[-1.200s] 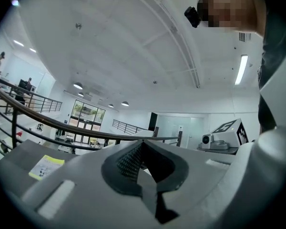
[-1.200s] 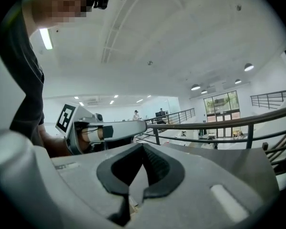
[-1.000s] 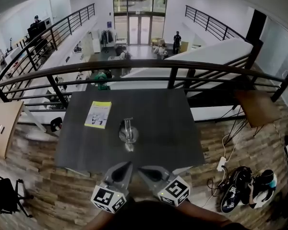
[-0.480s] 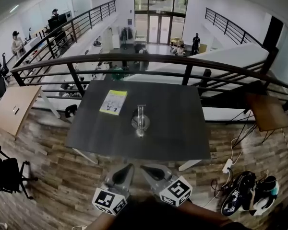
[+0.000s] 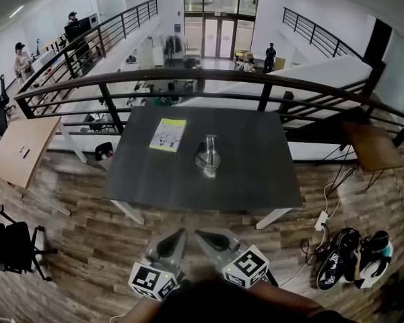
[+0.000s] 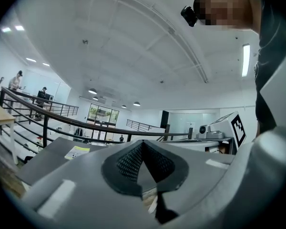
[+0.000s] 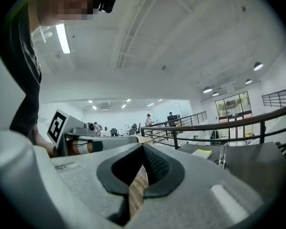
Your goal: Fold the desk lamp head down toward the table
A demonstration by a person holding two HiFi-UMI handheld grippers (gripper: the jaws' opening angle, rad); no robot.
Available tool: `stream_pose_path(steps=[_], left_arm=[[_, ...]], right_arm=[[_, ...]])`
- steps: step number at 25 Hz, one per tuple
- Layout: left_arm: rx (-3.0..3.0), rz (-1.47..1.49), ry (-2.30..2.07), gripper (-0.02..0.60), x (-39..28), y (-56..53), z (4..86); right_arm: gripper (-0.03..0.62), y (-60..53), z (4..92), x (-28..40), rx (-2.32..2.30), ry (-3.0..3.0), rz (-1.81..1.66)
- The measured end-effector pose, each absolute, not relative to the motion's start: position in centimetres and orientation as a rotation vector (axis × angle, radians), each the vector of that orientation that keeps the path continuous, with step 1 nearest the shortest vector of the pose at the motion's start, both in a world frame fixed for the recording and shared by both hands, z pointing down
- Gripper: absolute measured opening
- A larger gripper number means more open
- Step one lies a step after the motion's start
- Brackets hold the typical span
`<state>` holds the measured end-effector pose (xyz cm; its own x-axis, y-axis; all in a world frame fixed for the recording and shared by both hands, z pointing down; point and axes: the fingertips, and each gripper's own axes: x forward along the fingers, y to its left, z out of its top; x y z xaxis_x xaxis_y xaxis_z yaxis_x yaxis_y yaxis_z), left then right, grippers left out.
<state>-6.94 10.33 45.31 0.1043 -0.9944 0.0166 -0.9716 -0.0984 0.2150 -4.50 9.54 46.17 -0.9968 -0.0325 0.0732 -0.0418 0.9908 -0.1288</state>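
Note:
The desk lamp, silver with a round base and a short upright arm, stands near the middle of the dark table. In the right gripper view the lamp shows as a thin upright post far ahead. My left gripper and right gripper hang side by side over the wooden floor, short of the table's front edge and well away from the lamp. Both are shut with nothing in them: the left gripper and the right gripper show their dark pads meeting at the tip.
A yellow-green booklet lies on the table left of the lamp. A black railing runs behind the table. A wooden desk and black chair stand left; a small table, power strip and bags right.
The table and lamp have slid up and right in the head view. My gripper tips, earlier at the table's front edge, now hang over the floor. Both jaws stay shut.

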Motion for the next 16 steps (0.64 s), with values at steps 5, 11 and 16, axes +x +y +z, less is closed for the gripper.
stream_pose_path(steps=[5,11,16], left_arm=[[2.227,-0.191,-1.947,0.002,-8.0,13.8,44.9],[2.263,-0.183,-1.9,0.002,-8.8,17.2,45.9],[2.296,-0.186,-1.874,0.002,-8.8,19.1,46.5]], right_arm=[[0.002,13.2,46.1,-5.5,0.117,-3.078,0.198],[0.002,16.8,46.9,-6.3,0.173,-3.073,0.207],[0.002,18.6,46.9,-6.4,0.192,-3.07,0.209]])
